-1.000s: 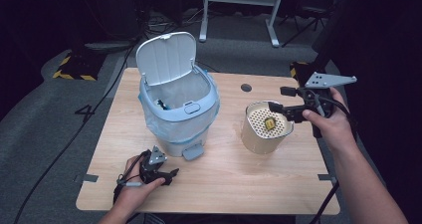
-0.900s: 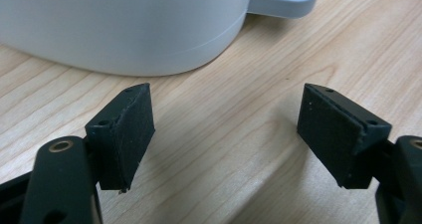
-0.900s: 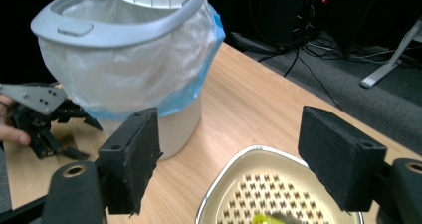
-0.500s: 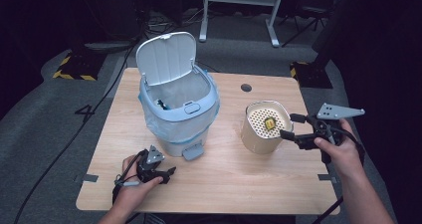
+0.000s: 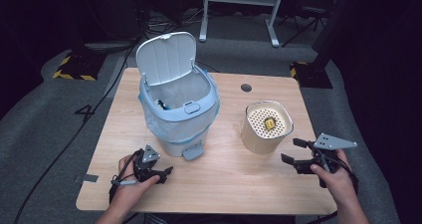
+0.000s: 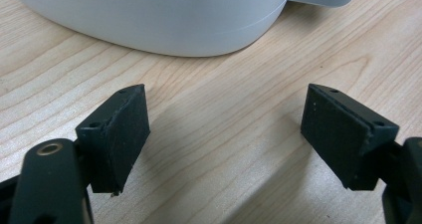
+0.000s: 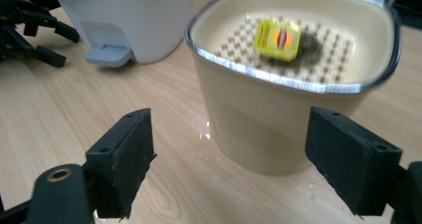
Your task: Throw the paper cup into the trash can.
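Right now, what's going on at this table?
A person works with a gripper in each hand. The right gripper, its fingers apart and just opening wider, sits low beside the beige container, which holds a small yellow item on its perforated insert; nothing is between the fingers. The left gripper rests open on the table by the lidded bin, whose lid stands up.

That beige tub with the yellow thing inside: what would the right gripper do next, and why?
Probably ease forward so its jaws straddle the beige tub, then close. The right gripper is low beside it, jaws just opened with nothing between them, and the yellow piece lies inside.
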The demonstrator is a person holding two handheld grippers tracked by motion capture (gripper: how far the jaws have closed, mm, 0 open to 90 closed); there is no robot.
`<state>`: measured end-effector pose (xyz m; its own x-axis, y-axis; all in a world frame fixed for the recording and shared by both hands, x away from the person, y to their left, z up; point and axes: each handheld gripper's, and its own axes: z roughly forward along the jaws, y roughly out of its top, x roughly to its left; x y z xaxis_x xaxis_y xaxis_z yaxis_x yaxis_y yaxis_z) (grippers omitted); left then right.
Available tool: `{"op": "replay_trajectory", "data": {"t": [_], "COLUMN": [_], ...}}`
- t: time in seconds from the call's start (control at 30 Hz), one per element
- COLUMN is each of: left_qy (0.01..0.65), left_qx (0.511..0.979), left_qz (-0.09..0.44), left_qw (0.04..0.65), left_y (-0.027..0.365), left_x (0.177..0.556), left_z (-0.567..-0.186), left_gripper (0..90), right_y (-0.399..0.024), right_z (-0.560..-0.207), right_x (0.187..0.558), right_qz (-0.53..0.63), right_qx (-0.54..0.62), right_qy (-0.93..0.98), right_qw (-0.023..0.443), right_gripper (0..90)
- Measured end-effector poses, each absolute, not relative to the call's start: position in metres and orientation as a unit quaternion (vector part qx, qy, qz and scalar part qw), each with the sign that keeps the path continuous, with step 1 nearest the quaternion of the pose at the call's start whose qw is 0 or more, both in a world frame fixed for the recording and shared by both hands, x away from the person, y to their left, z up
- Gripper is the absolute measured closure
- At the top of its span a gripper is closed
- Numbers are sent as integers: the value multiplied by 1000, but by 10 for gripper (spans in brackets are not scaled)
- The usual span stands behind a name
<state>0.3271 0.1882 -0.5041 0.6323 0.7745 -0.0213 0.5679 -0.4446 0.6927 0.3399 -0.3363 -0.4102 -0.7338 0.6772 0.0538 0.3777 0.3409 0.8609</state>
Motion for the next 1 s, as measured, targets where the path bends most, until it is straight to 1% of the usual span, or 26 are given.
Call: {"op": "replay_trajectory", "data": {"t": [0.1,0.53,0.67,0.8,1.0], "left_qy": [403,399,398,397,397], "left_qx": [836,839,839,839,839], "left_qz": [148,148,149,149,148], "left_qw": [342,339,340,340,341], "left_y": [189,191,191,191,191], "left_x": [328,328,328,328,328], "left_z": [-505,-504,-504,-504,-505], "left_gripper": [150,149,149,149,151], "right_y": [-339,-348,-345,-343,-342], "right_z": [-429,-498,-504,-505,-505], "right_x": [340,326,328,332,333], "right_qz": [444,389,371,362,354], "right_qx": [332,377,374,383,400], "right_qy": [818,827,832,832,827], "right_qw": [155,153,173,172,176], "right_gripper": [174,164,160,144,91]}}
